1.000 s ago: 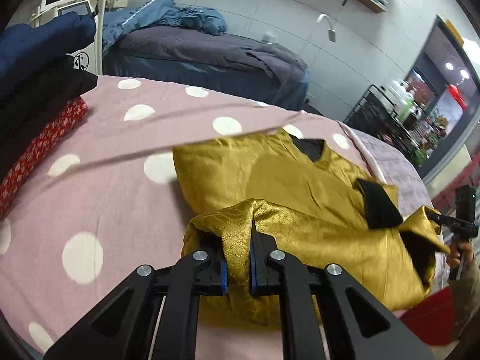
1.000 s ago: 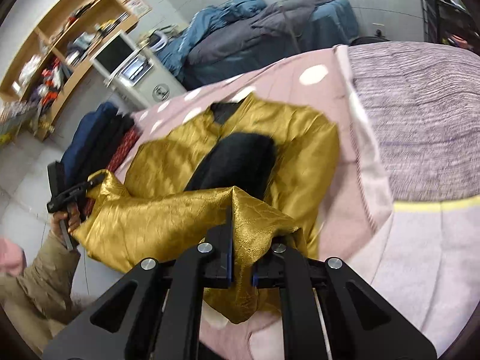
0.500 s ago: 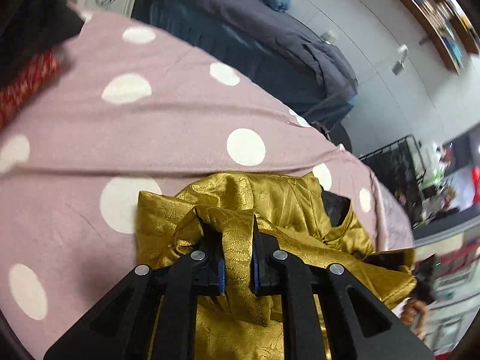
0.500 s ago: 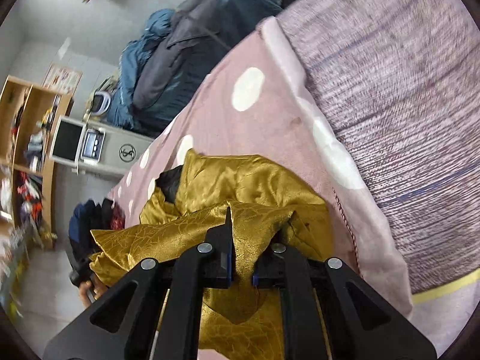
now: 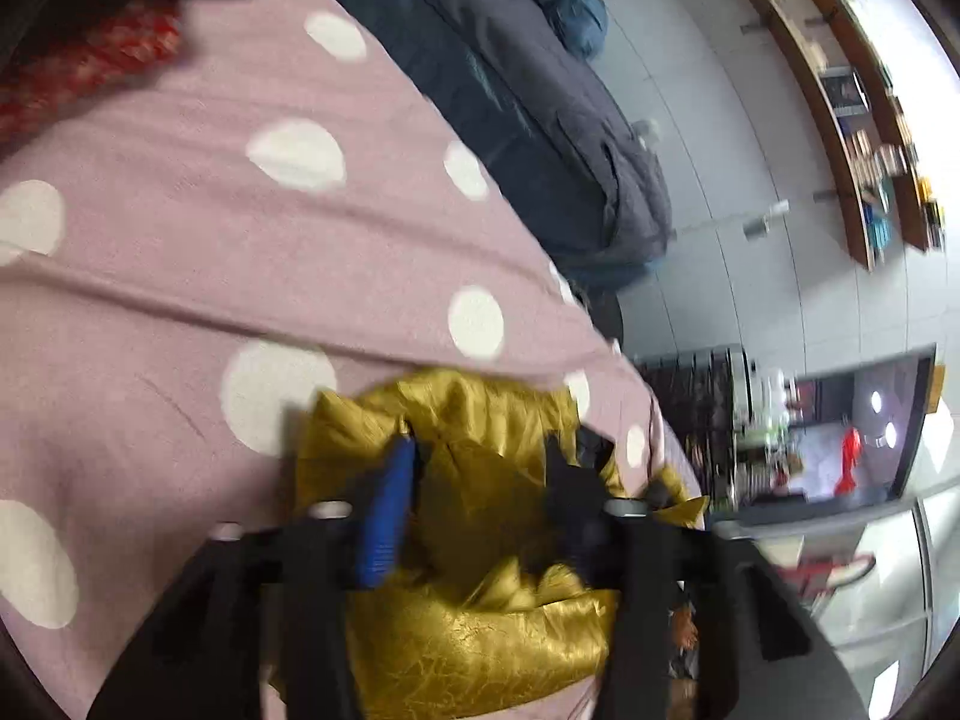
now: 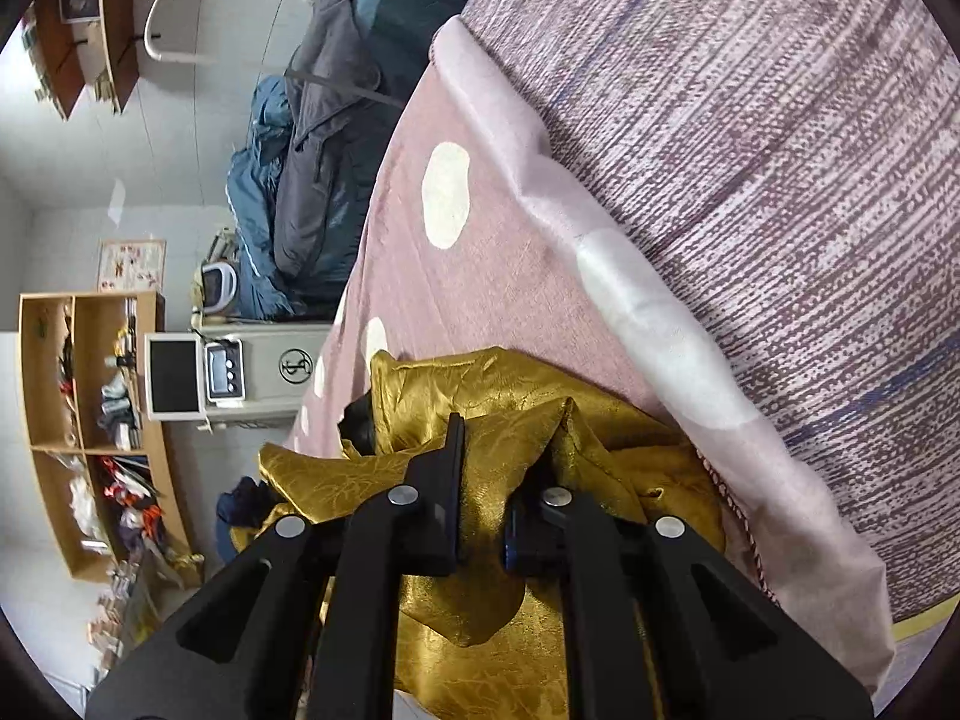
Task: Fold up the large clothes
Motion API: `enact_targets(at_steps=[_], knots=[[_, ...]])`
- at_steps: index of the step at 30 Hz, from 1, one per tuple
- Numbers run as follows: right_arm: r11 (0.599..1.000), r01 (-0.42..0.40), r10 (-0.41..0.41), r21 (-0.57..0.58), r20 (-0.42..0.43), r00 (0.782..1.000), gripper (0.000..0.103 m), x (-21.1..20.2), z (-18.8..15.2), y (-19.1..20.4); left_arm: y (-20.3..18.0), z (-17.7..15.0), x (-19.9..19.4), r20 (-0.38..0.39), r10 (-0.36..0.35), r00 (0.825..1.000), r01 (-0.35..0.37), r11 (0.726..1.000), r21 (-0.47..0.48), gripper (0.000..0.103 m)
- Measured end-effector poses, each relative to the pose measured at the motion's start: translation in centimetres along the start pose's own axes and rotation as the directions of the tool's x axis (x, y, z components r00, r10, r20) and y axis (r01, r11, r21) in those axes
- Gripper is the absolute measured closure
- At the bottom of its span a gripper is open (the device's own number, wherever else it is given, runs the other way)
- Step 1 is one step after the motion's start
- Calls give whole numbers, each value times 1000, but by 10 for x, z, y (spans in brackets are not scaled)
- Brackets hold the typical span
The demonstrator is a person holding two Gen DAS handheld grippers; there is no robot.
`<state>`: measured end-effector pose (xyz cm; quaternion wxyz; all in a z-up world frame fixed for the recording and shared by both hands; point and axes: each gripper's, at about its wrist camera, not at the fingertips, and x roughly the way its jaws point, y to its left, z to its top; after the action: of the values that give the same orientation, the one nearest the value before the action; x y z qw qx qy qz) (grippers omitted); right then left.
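My left gripper [image 5: 480,480] and my right gripper [image 6: 480,480] both hang over the garment [image 6: 522,432], which lies bunched on the bedspread [image 5: 180,252] at the bed's near edge, its cloth between each pair of jaws. A folded pile [image 5: 90,60] sits at the bed's far left corner. A blanket [image 6: 750,150] covers the bed's right side. Beyond the far edge lies a heap of bedding [image 5: 540,120], with the shelf [image 5: 840,120] on the wall behind.
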<state>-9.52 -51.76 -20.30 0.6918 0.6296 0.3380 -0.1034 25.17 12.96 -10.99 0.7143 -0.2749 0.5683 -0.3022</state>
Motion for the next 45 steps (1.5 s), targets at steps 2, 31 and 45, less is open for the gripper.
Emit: enact_targets(at_steps=[2, 31, 45], knots=[[999, -11, 10, 32, 21, 1000, 94, -5, 1, -6, 8, 4, -23, 120, 24, 992, -19, 999, -40, 12], [390, 508, -306, -768, 412, 858, 14, 11, -271, 103, -129, -269, 93, 450, 423, 787, -606, 390, 694, 6], [477, 591, -505, -650, 348, 790, 5, 47, -228, 60, -118, -234, 142, 332, 575, 748, -630, 457, 628, 5]])
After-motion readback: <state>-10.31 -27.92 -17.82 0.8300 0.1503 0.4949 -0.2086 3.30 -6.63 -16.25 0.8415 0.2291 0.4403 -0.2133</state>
